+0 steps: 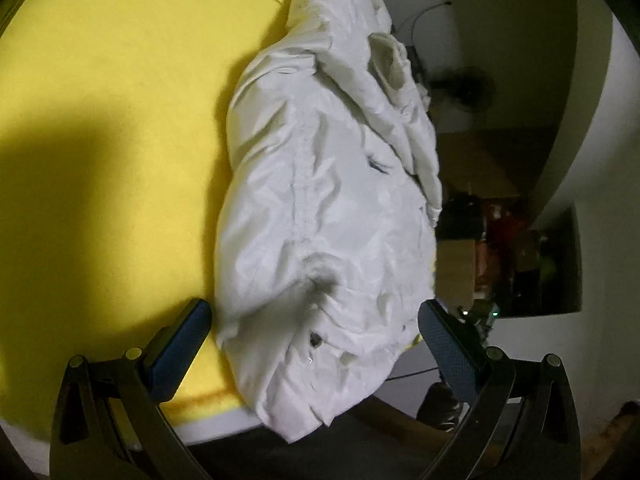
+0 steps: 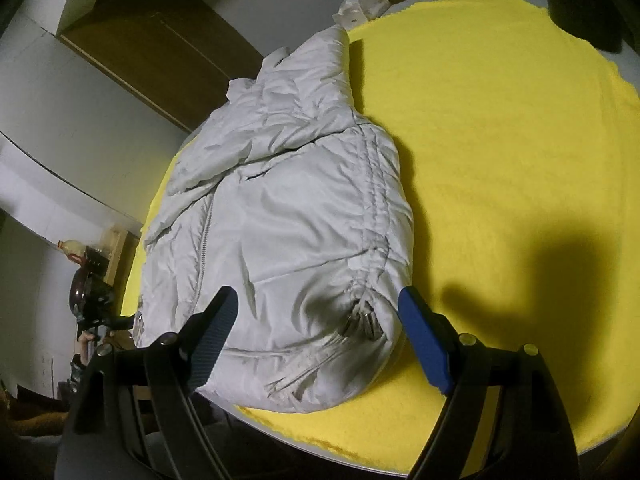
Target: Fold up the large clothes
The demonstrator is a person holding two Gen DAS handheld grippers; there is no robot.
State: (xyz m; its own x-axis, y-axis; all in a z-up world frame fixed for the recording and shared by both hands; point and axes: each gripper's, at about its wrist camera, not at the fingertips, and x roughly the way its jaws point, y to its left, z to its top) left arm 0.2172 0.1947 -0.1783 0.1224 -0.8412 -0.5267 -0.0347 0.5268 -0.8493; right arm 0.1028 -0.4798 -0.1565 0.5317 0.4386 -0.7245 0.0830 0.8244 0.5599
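A white puffer jacket (image 2: 280,216) lies crumpled lengthwise on the yellow cloth (image 2: 500,128) that covers the table (image 2: 360,446), near the table's edge, with its near end hanging slightly over the front edge in the left wrist view. The left gripper (image 1: 314,336) hovers over that near end with its fingers (image 1: 180,348) spread wide, one on each side of the fabric, pressing on nothing. The right gripper (image 2: 316,336) likewise straddles the jacket's end beside the metal zipper pulls (image 2: 362,322), its fingers (image 2: 424,344) released and gripping nothing. A crumpled plastic bag (image 2: 362,10) sits at the far edge of the cloth.
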